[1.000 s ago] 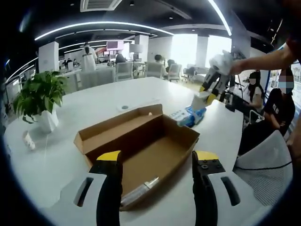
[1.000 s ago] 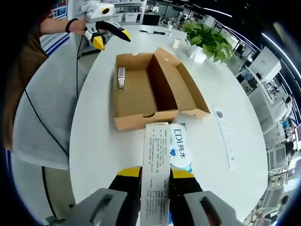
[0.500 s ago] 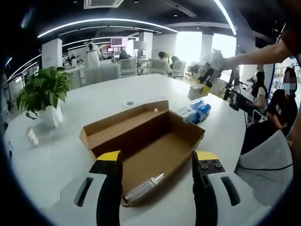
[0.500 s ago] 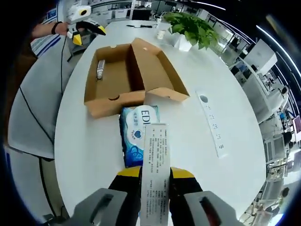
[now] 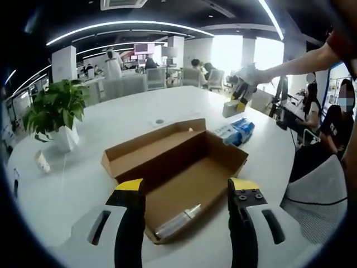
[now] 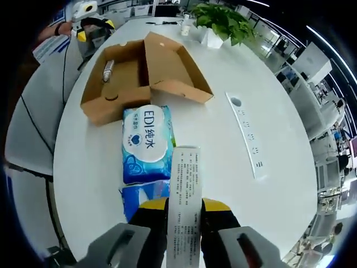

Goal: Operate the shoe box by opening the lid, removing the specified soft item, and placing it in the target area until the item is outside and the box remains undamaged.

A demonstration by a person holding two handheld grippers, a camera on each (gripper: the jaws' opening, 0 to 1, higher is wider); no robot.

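Since a second ago my right claw (image 6: 183, 209) has drawn back from the shoe box (image 6: 142, 72), so the blue tissue pack (image 6: 146, 142), then half hidden under what I carry, now lies in full sight on the desk (image 6: 223, 162), just beside the box's near end wall. That claw stays clenched on a slim white carton (image 6: 184, 195) printed with small text, held lengthwise between the jaws above the desk. A second bluish packet edge (image 6: 139, 195) shows just nearer than the tissue pack, partly under the carton. Past the pack, the box sits open, lid folded flat to one side, with a silvery tube (image 6: 108, 70) lying on its floor. Beyond it my left claw (image 6: 92, 34) hovers at the desk's edge, and a potted plant (image 6: 220, 22) stands at the far end.

From the left gripper view, my left claw (image 5: 187, 187) is released, jaws spread wide over the box's (image 5: 178, 167) near end, nothing between them. Further off, the tissue pack (image 5: 237, 131) rests outside the box, with the right claw (image 5: 237, 100) raised above it.
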